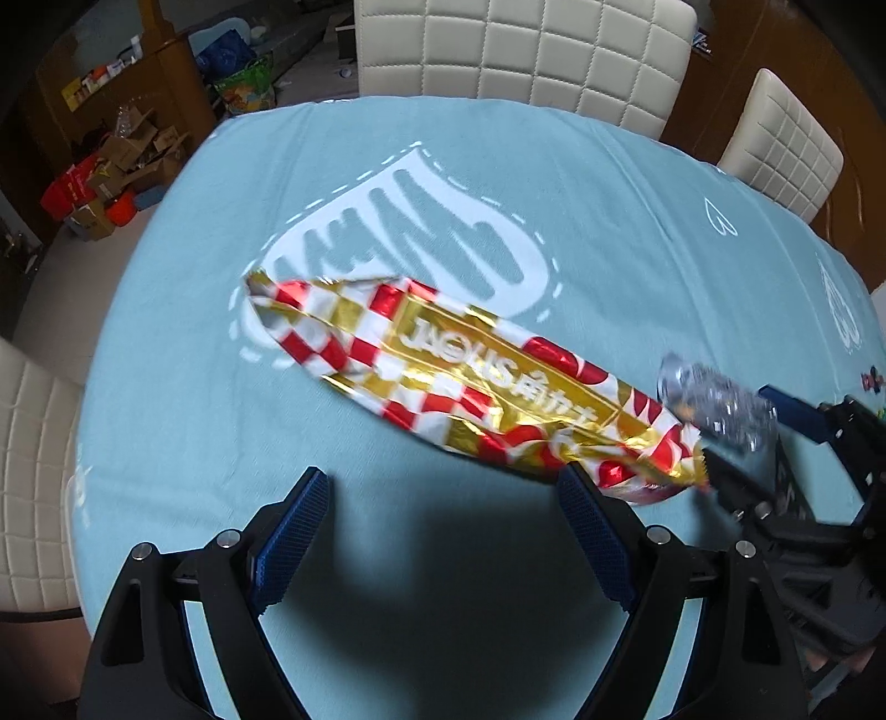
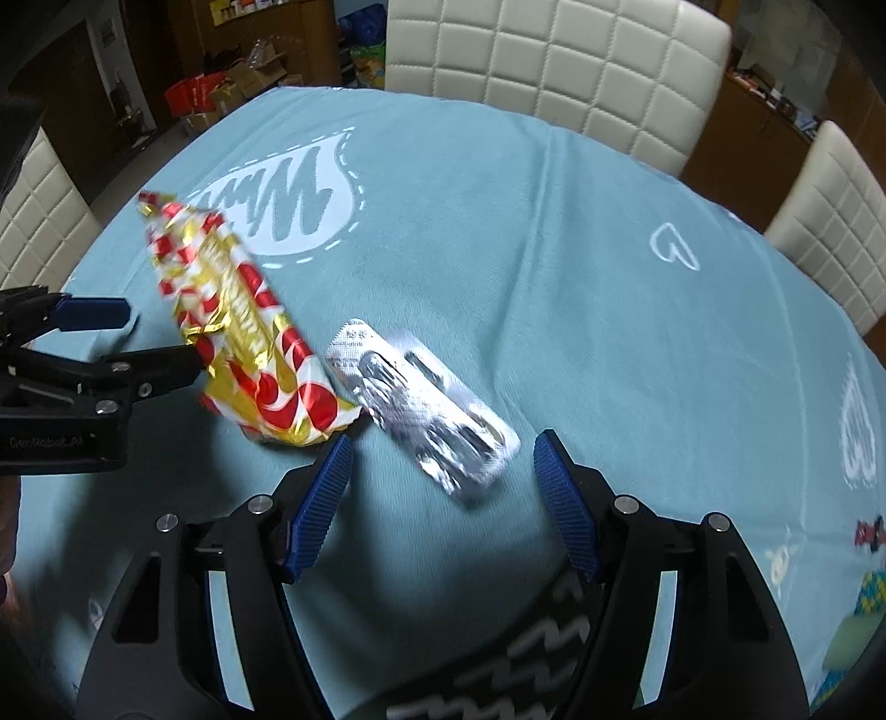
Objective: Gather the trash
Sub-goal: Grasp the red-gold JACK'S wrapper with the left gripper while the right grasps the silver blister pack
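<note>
A round table covered in a light blue-green cloth (image 1: 387, 166) with white printed shapes fills both wrist views, with cream quilted chairs (image 1: 526, 50) around its far edge. On the cloth lies a long crinkled foil snack wrapper in red, white and gold checks (image 1: 443, 382), stretching from ten o'clock toward four o'clock in the left wrist view. Touching its near end is a silver foil blister pack (image 2: 426, 410), flat on the cloth and angled from eleven o'clock to five o'clock in the right wrist view. The left gripper (image 1: 443, 493), black with blue ribbed pads, hangs above the cloth with its jaws spread wide and nothing between them; its right fingertip sits just beside the wrapper's lower edge. The right gripper (image 2: 443, 459), of the same make, points down at the blister pack with its jaws apart and the pads not touching it; the pack's near end lies between the fingertips at twelve o'clock. Cardboard boxes (image 1: 127, 160) and bags clutter the floor beyond the table at ten o'clock.
</note>
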